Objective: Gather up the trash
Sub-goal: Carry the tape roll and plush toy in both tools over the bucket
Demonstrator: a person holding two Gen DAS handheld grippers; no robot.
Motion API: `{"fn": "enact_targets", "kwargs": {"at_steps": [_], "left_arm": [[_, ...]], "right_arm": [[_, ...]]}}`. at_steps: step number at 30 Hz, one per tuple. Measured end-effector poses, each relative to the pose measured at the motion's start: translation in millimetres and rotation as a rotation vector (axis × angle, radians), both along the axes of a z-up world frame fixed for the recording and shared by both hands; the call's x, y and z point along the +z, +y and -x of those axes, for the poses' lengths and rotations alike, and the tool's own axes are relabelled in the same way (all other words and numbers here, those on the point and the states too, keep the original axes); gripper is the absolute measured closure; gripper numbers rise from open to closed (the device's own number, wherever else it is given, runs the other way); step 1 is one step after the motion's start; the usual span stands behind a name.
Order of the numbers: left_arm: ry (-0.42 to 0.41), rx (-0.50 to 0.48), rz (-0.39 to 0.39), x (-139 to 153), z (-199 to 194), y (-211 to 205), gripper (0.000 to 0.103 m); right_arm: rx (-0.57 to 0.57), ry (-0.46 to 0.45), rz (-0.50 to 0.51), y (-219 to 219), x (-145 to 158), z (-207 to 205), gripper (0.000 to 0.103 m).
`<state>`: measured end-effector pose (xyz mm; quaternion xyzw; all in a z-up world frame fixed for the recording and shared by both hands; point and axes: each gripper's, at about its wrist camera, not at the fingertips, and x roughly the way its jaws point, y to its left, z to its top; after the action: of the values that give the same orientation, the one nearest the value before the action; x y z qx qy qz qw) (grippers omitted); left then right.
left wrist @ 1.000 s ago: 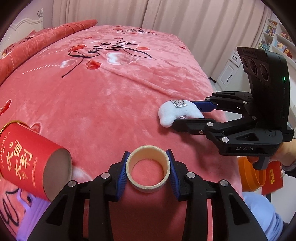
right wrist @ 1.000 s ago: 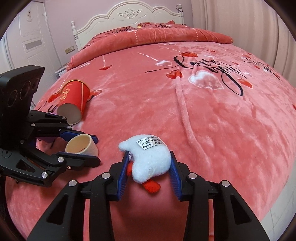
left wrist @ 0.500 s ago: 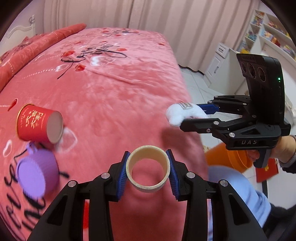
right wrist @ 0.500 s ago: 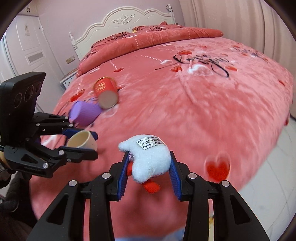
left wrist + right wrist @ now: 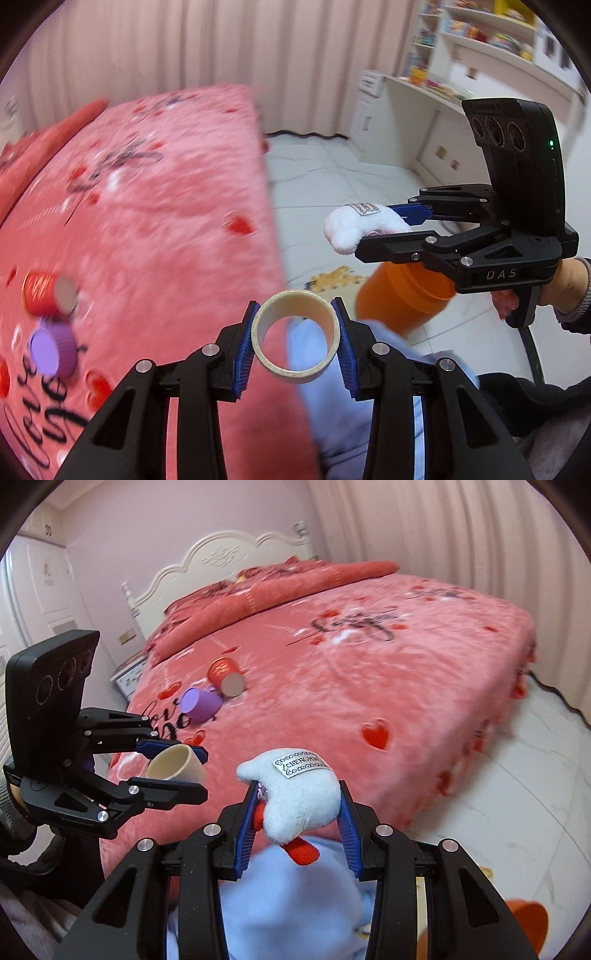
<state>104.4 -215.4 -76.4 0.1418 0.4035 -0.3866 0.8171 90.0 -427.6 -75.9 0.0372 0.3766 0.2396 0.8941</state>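
Pink covers with red hearts lie on the big bed, and white floor shows beside it. Left gripper has its jaws shut on a cream tape ring, held in the air over the bed's edge. Right gripper has its jaws shut on a white plush toy, also held up off the bed. An orange bin stands on the floor, just under the right gripper. A red tube and a purple cup lie touching on the bed, still to be picked up. I think the next job is dropping both things in the bin. Bring each one right over the bin's mouth, go slow, then let go, one at a time, so nothing bounces out
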Motion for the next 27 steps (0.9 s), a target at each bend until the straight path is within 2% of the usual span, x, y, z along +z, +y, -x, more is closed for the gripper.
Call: {"fn": "enact_targets", "kwargs": {"at_steps": [6, 15, 22, 27], "left_arm": [[-0.024, -0.142, -0.003, 4, 14, -62, 0.062], [-0.016, -0.367, -0.022, -11, 29, -175, 0.062], [0.022, -0.48, -0.029, -36, 35, -253, 0.062], [0.049, -0.532, -0.06, -61, 35, -296, 0.062]], "right_arm": [[-0.164, -0.018, 0.003, -73, 11, 55, 0.063], [-0.408, -0.001, 0.004, -183, 4, 117, 0.063], [-0.587, 0.044, 0.011, -264, -24, 151, 0.063], [-0.673, 0.08, -0.004, -302, -50, 160, 0.063]]}}
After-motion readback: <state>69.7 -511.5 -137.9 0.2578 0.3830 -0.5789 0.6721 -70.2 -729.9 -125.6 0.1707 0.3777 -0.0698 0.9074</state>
